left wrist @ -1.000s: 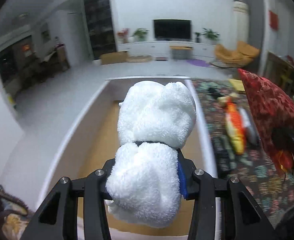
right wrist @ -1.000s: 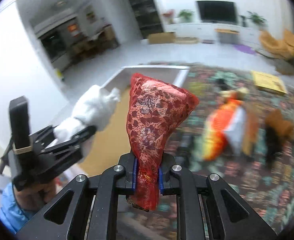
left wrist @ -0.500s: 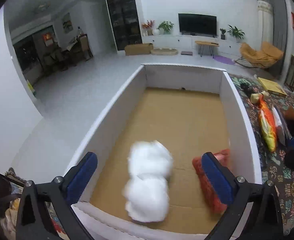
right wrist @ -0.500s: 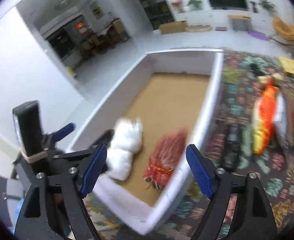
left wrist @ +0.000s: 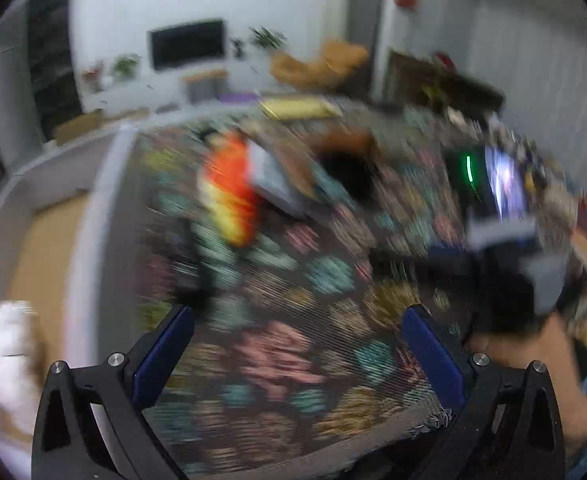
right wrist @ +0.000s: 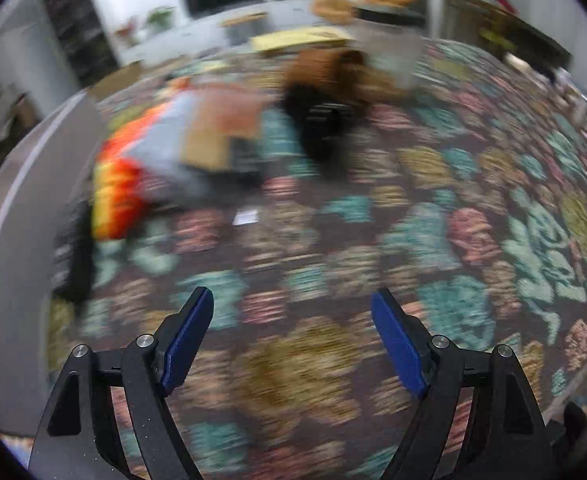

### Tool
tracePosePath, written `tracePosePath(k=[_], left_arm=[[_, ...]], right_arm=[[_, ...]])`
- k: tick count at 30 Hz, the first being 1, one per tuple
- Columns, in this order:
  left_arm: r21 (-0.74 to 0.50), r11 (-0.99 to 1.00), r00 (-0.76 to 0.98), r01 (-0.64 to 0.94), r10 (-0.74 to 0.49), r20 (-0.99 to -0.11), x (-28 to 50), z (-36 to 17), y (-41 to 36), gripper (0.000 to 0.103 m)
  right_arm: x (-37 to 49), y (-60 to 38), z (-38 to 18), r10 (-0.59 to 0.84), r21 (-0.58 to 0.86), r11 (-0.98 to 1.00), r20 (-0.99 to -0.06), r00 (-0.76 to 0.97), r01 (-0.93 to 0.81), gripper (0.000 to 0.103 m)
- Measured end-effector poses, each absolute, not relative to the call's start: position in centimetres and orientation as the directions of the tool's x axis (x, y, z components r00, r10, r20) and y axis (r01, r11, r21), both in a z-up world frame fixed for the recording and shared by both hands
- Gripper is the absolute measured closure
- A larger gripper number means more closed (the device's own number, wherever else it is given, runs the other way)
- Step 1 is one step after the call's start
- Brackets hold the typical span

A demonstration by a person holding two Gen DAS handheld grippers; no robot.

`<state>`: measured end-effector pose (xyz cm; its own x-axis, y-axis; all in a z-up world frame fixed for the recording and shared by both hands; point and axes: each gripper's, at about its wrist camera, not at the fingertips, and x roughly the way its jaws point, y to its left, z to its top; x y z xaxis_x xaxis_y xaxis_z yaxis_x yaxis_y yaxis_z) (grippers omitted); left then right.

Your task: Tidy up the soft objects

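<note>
Both views are blurred by motion. My left gripper (left wrist: 295,332) is open and empty over the patterned rug (left wrist: 285,344). The white fluffy toy (left wrist: 11,344) lies in the white box (left wrist: 89,216) at the left edge. An orange and yellow soft object (left wrist: 233,192) with a grey one beside it lies further off on the rug, and a dark furry one (left wrist: 349,172) lies to its right. My right gripper (right wrist: 293,316) is also open and empty above the rug (right wrist: 333,280). The orange soft object (right wrist: 121,192) and a black and brown plush (right wrist: 321,100) lie beyond it.
The box wall (right wrist: 17,208) runs along the left of the right wrist view. The other hand-held gripper (left wrist: 505,240), with a hand under it, shows at the right of the left wrist view. A yellow flat item (right wrist: 301,38) lies at the rug's far edge.
Both grippers let go of their loads, the white toy and the red patterned cushion, into the box. Both then swung right and down, from over the box to over the rug.
</note>
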<state>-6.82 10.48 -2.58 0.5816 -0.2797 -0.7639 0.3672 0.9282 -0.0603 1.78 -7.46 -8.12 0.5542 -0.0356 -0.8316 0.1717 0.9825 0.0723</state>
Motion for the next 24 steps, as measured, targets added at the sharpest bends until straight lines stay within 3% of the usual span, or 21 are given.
tracePosePath(k=[11, 14, 24], left_arm=[[-0.092, 0.935, 0.504, 0.342, -0.265, -0.822, -0.8, -11.5, 7.2, 0.0], [-0.014, 0.928, 0.544, 0.372, -0.23, -0.807, -1.1, -11.9, 6.4, 0.0], [-0.023, 0.926, 0.554, 0.377, -0.245, -0.796, -0.8, -12.2, 6.5, 0.0]], right_arm=[[0.6, -10.1, -10.3, -0.164, -0.028, 0.971, -0.803, 0.573, 0.238, 0.018], [0.4, -10.3, -10.2, -0.153, -0.008, 0.969, -0.803, 0.576, 0.246, 0.016], [0.3, -10.0, -10.4, -0.165, -0.018, 0.968, -0.796, 0.583, 0.249, 0.013]])
